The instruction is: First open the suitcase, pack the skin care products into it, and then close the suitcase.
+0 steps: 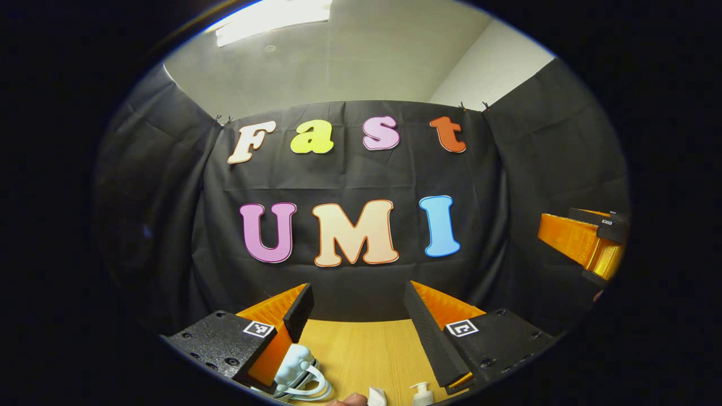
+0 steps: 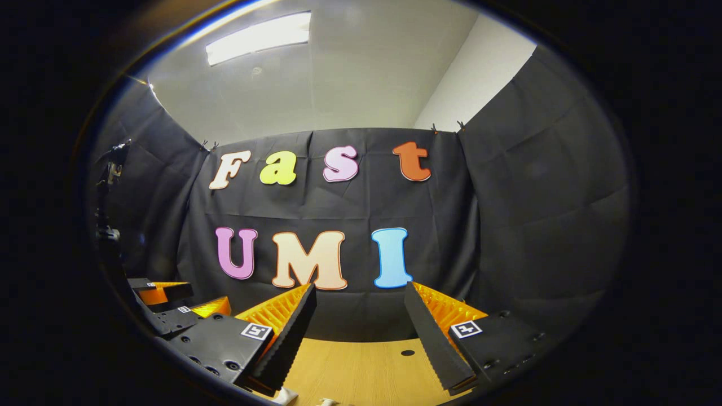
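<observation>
In the left gripper view my left gripper is open and empty, held above the wooden table. A pale blue rounded object with a white loop handle lies under its left finger, partly hidden; I cannot tell if it is the suitcase. A white pump bottle and a white tube stand at the bottom edge. My right gripper is open with nothing between its fingers. White tops of products peek in at the bottom of the right gripper view.
The right gripper shows orange and black at the far right of the left gripper view. The left gripper appears low at the left of the right gripper view. A fingertip touches the bottom edge. Black cloth walls the table's back.
</observation>
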Tool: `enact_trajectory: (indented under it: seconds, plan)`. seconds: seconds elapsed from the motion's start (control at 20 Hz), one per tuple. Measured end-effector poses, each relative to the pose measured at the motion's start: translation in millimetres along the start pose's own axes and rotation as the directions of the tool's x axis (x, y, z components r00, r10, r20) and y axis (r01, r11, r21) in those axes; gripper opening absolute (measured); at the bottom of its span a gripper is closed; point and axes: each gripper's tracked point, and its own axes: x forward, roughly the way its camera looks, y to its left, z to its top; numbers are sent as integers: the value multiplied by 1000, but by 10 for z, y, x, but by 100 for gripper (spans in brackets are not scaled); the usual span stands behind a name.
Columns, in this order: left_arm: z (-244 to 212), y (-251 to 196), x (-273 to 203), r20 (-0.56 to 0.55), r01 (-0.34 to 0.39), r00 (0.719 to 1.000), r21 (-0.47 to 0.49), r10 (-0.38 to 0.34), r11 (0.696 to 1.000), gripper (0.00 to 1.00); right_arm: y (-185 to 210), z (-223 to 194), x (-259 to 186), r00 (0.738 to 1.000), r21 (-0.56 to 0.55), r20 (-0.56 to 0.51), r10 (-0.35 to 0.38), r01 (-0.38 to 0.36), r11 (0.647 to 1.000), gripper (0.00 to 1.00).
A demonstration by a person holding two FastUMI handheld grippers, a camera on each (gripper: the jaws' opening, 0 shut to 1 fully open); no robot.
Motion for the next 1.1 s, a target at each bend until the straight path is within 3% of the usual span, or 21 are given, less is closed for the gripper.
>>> enact_trajectory:
  seconds: [0.3,0.55,0.75,1.1]
  plan:
    - [-120,-39,-31,-24,-19,1000,-7,18,1000,94,-44,-103,13,999,11,-12,30,-29,1000,98]
    - [-572,-113,-74,-145,-23,989,24,26,999,94,-40,-323,50,994,28,-38,105,-104,994,98]
    - [-1240,-25,-162,-315,-32,947,83,57,996,93,-36,-628,89,983,40,-92,157,-154,987,98]
    - [-2055,247,-158,-479,3,877,73,33,997,93,-86,-804,134,992,11,-120,48,-47,999,99]
